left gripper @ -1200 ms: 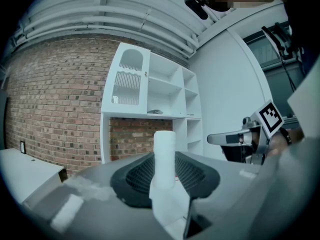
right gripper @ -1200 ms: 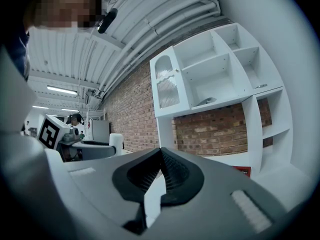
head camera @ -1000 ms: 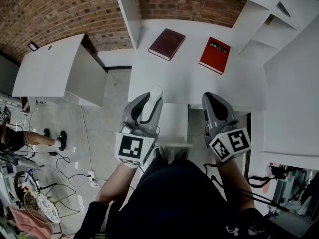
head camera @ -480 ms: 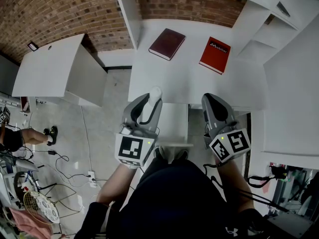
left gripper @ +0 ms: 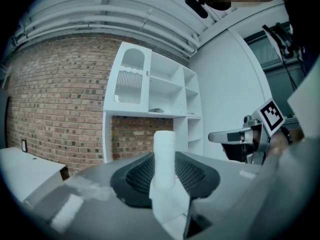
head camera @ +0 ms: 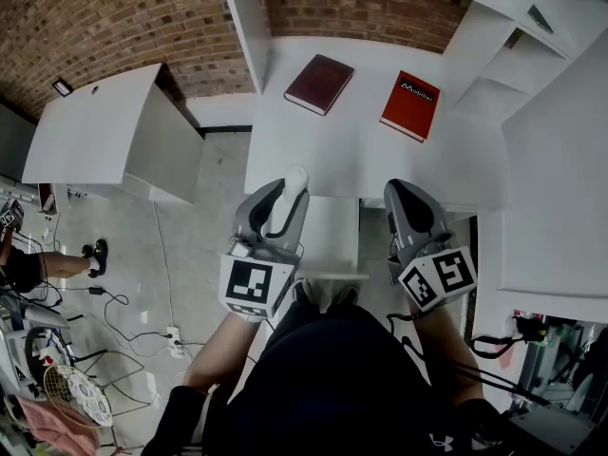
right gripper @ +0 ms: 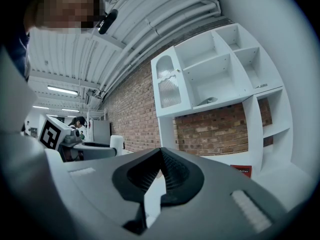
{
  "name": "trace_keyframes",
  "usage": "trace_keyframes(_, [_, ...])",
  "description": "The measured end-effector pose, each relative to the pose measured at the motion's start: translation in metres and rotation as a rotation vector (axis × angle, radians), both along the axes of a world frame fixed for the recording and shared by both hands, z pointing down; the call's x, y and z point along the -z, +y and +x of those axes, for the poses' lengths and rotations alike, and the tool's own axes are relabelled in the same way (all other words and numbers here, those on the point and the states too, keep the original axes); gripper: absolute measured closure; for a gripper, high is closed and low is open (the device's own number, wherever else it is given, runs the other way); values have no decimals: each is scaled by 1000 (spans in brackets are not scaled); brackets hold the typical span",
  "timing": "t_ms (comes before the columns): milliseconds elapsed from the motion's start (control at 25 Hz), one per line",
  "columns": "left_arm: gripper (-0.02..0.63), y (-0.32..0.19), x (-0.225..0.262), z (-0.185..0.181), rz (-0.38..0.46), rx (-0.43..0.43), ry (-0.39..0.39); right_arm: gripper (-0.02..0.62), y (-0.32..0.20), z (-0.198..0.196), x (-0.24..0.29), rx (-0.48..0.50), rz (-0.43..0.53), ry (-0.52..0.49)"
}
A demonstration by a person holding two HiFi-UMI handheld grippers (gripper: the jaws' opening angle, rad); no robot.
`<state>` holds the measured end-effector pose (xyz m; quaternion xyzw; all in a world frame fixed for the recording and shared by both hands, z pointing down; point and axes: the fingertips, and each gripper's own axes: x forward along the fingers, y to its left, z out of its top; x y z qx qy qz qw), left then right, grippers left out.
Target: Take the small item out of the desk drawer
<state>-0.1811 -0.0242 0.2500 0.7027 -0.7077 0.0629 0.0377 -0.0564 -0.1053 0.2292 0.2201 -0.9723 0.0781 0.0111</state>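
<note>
Evidently light and stiff, the small item [left gripper: 164, 151] is a white, smooth-sided stub, so it may slip; a hold low on its body looks safest. It sits in the left tongs [left gripper: 165, 181] and pokes past their tips toward the far side, at the near edge of the table [head camera: 361, 150], out of what looks like the open drawer [head camera: 332, 240]. These tongs are clamped on it, held partly apart by its width. The right tongs [right gripper: 161, 170] are pressed together on nothing, just right of the drawer.
</note>
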Motion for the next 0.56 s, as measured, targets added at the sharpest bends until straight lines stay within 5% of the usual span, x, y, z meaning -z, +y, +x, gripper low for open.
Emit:
trace_keyframes(400, [469, 2, -1, 0, -10, 15, 38, 594, 1, 0, -2, -5, -8, -2])
trace_keyframes(560, [469, 1, -2, -2, -5, -12, -17, 594, 1, 0, -2, -7, -15, -1])
